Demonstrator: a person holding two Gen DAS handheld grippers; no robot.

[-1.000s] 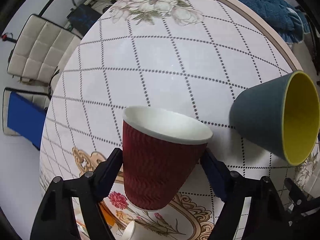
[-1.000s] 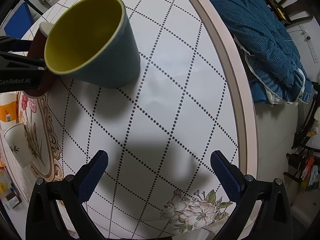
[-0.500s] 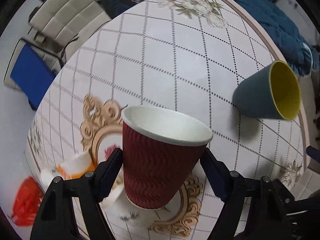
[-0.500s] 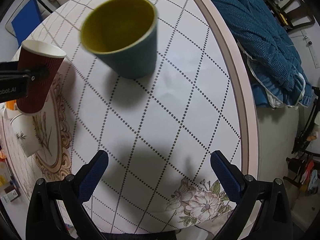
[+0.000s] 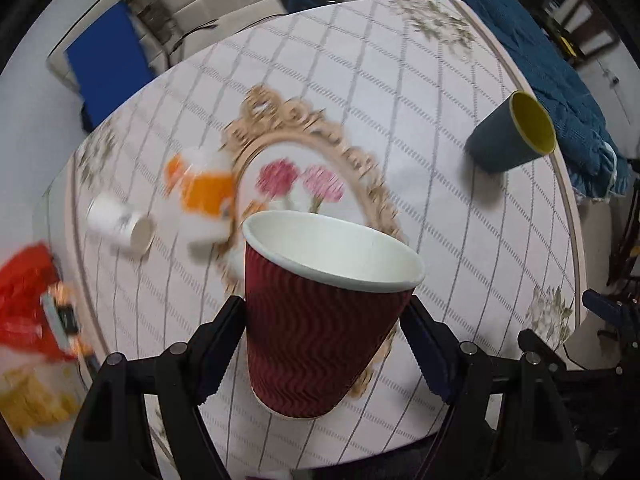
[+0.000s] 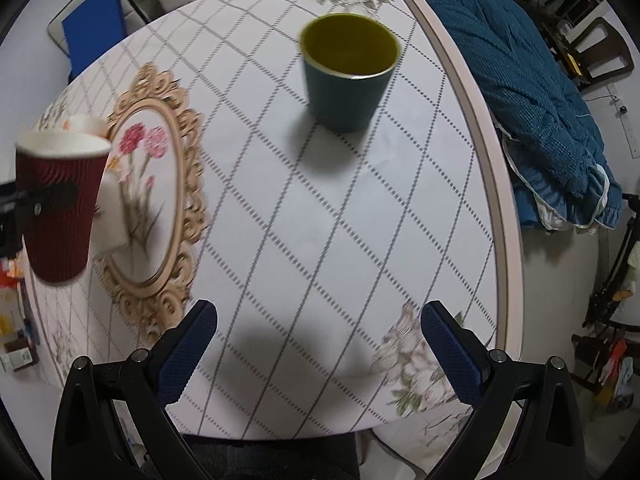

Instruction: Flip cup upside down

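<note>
My left gripper (image 5: 324,320) is shut on a dark red ribbed paper cup (image 5: 316,328) with a white rim. The cup is upright, mouth up, held well above the round table (image 5: 400,80). It also shows at the left edge of the right wrist view (image 6: 56,208), with a left finger across its side. A grey-blue cup with a yellow inside (image 6: 348,76) stands upright on the table, far ahead of my right gripper (image 6: 318,344), which is open and empty. That cup also shows at the right of the left wrist view (image 5: 512,136).
An orange and white carton (image 5: 204,196) and a small white cup (image 5: 120,222) on its side lie at the table's left. A red bag (image 5: 24,304) lies at the far left. A blue quilt (image 6: 532,88) hangs beside the table's right edge. Chairs (image 5: 200,0) stand beyond.
My left gripper has lifted the red cup higher above the table and pulled back. My right gripper has drawn back from the grey-blue cup, which now looks smaller and farther away.
</note>
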